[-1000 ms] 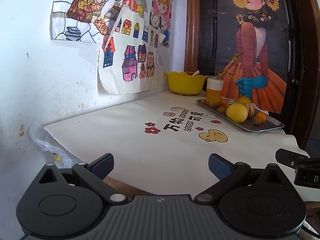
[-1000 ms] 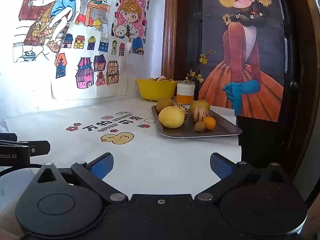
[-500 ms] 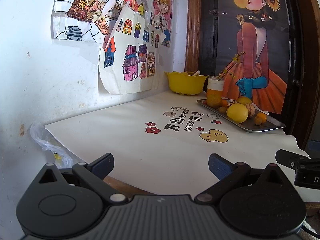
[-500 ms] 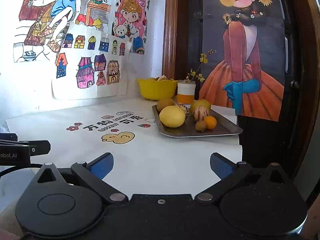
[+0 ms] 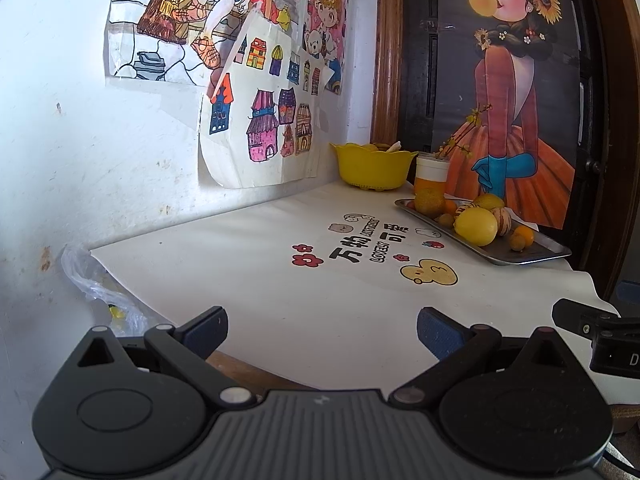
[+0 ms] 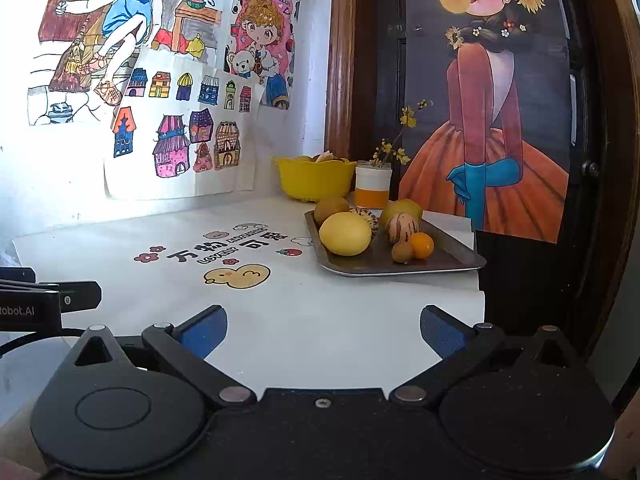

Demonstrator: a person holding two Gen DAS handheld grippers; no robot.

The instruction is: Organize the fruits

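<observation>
Left gripper (image 5: 322, 326): spread wide with nothing between the blue pads, hanging over the near edge of the white cloth (image 5: 280, 272), well short of the fruit.
Cloth print: red flowers, black lettering and a yellow duck (image 6: 237, 276), sitting mid-table between the grippers and the tray.
Yellow bowl (image 6: 314, 178): far corner against the wall, something pale poking over the rim, can't tell what.
Cup (image 6: 373, 186): white over orange, just right of the bowl, yellow flower twigs sticking up.
Tray (image 6: 456, 262): metal, far right of the table, just in front of the cup.
Fruit: all on the tray. Big lemon (image 6: 345, 234) nearest the left side, brown round one (image 6: 331, 209) behind, striped melon-looking one (image 6: 402, 227) in the middle, small orange (image 6: 421, 245) touching a small brown fruit (image 6: 402, 252) at the near side.
Right gripper (image 6: 323, 330): also wide apart and empty, near edge, tray straight ahead but well apart.
</observation>
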